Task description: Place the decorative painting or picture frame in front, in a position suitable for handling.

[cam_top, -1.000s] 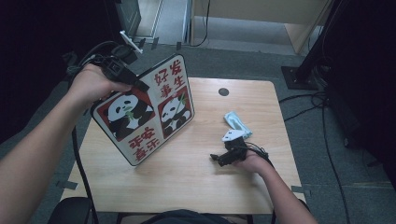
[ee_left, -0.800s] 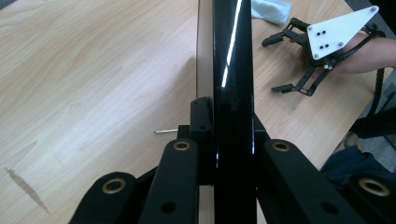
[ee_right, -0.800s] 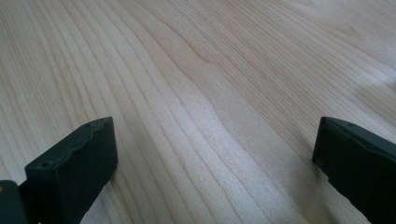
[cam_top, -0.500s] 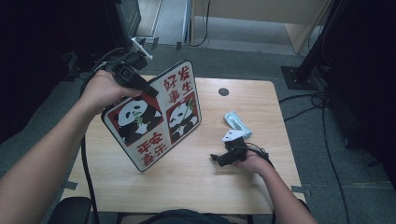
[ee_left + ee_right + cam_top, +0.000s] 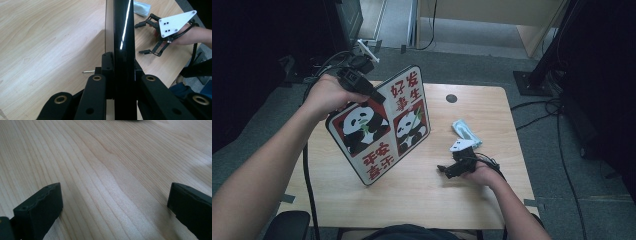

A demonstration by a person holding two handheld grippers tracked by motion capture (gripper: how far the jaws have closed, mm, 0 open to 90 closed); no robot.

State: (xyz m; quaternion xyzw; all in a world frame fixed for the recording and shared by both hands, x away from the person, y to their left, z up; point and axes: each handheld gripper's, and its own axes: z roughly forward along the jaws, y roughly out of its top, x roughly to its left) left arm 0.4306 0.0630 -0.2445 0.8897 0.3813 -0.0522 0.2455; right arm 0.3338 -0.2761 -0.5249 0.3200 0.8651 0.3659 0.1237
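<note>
— Black pads of the left claw (image 5: pixel 120 75) are clamped on the top edge of the panda board (image 5: pixel 382 125); from its own camera the board runs edge-on straight away from the pads, toward twelve o'clock.

— And seen from above?

— The left hand (image 5: pixel 329 95) holds it tilted, the upper corner up at about one o'clock from the claw and the lower corner down at five o'clock, close to the table (image 5: pixel 422 195), though I can't tell whether it touches. The long axis runs along that slope, with the picture side facing the person.

— The other hand?

— The right claw (image 5: pixel 451 170) rests on the table with its pads spread wide and nothing between them; bare wood lies ahead of it. The board's lower corner sits at its nine o'clock, near but apart. A pale blue cloth (image 5: pixel 466 132) lies just beyond it at twelve.

— So which is nearer?

— The left has it. My guess is the right would only need to reach toward nine.
</note>
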